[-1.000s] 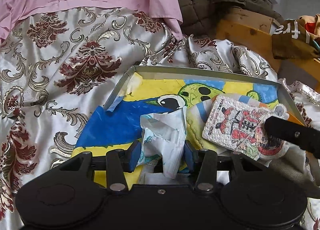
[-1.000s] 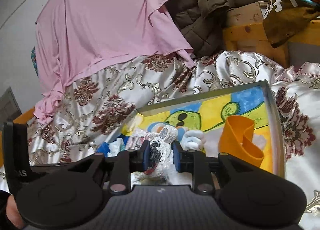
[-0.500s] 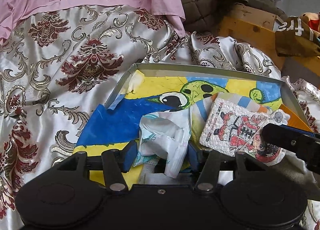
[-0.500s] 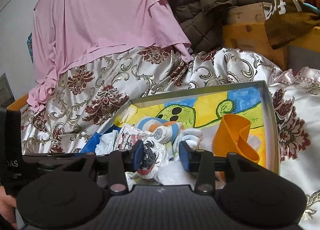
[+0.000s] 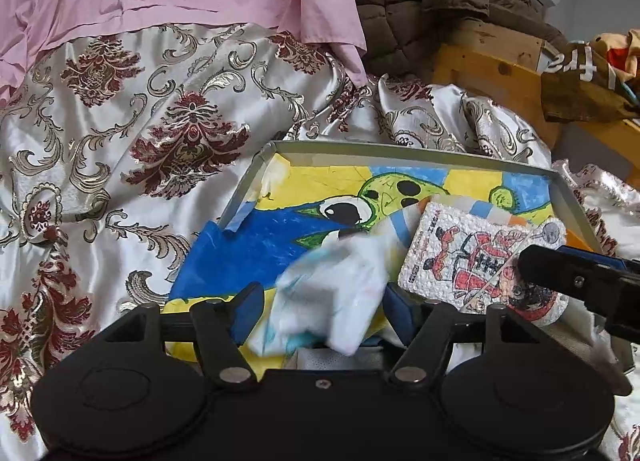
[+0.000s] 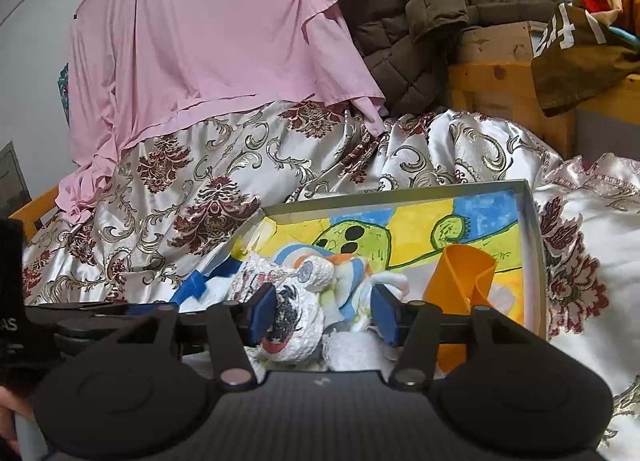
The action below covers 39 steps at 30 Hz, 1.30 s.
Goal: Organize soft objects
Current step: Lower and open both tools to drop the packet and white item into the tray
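Two hand-held grippers (image 5: pixel 324 311) (image 6: pixel 326 315) angled down, jaws just opening

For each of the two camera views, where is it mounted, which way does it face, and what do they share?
Left wrist: mounted on the left gripper, facing forward and down over the shallow grey tray with a painted cartoon bottom; its jaws, just opening, flank a crumpled white cloth; the right gripper's black finger enters at right.
Right wrist: mounted on the right gripper, facing forward and down from the tray's right; its jaws, just opening, flank a white foam-textured printed pouch; an orange sheet is at right.
Shared: tray, pouch, pink cloth, patterned satin bedspread.
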Each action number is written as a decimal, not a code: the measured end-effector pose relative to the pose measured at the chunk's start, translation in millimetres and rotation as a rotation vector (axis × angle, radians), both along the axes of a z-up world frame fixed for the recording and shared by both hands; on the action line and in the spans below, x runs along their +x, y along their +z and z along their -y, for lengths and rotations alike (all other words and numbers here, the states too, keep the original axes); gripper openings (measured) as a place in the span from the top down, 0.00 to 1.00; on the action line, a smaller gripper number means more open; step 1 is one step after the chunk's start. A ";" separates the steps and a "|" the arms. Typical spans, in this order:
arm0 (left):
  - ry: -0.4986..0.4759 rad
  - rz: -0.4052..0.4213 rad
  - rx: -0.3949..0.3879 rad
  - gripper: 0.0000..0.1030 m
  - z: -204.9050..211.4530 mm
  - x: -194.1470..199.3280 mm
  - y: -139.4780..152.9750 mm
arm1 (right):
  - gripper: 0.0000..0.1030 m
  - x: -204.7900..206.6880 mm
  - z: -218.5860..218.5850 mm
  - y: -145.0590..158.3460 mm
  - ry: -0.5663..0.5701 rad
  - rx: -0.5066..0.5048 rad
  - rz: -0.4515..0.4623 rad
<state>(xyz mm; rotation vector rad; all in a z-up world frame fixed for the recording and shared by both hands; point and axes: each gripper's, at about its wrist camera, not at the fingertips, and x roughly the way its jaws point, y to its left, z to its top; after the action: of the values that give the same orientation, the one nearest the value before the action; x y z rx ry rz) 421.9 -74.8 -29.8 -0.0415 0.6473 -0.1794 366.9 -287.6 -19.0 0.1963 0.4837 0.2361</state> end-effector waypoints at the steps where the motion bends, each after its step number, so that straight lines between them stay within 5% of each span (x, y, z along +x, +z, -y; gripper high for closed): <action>1: 0.003 0.003 -0.004 0.31 -0.9 -2.1 1.5 | 0.38 -1.1 0.5 1.0 -0.005 -0.006 0.002; 39: 0.110 0.017 -0.044 0.17 -20.0 -44.2 22.1 | 0.24 -24.4 -19.0 8.1 0.000 -0.143 0.024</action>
<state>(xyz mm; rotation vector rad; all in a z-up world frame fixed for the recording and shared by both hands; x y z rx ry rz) 377.7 -54.9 -7.8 -0.1180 0.6224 -0.0880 342.5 -268.6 -11.0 0.0537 0.4748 0.2023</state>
